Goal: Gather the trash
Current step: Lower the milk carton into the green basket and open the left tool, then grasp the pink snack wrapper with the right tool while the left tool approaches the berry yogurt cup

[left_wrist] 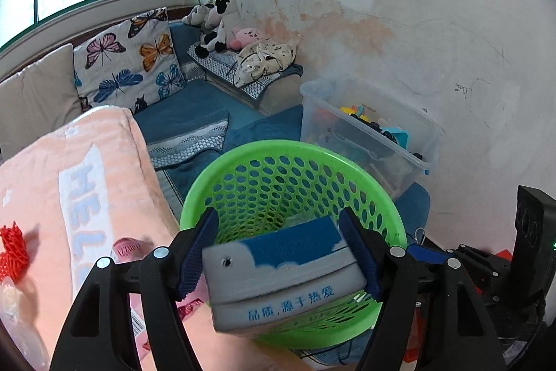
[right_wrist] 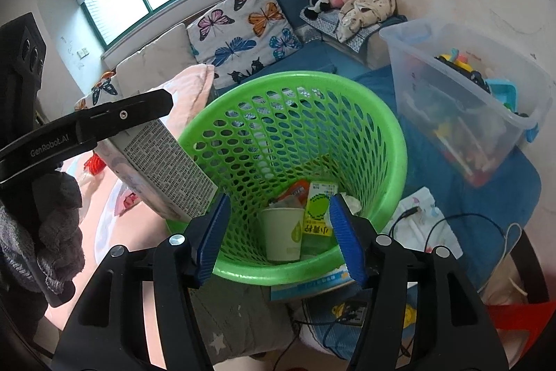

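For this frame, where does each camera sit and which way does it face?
Left wrist: on the left gripper, looking along its fingers at the held carton above the green basket; the right gripper's body shows at right.
Right wrist: on the open right gripper, looking down into the basket; the left gripper shows at left.
Shared: basket, carton, toy bin.

A bright green basket [right_wrist: 392,141], perforated with round holes, is seen. Inside it, a white paper cup [right_wrist: 282,233] with a pale green drop and a yellow-green carton [right_wrist: 318,214] are shown. Behind the basket, a white pillow [right_wrist: 243,33] is patterned with multicoloured butterflies. Beside it, a blue-and-grey carton [left_wrist: 278,270] is printed with clouds.
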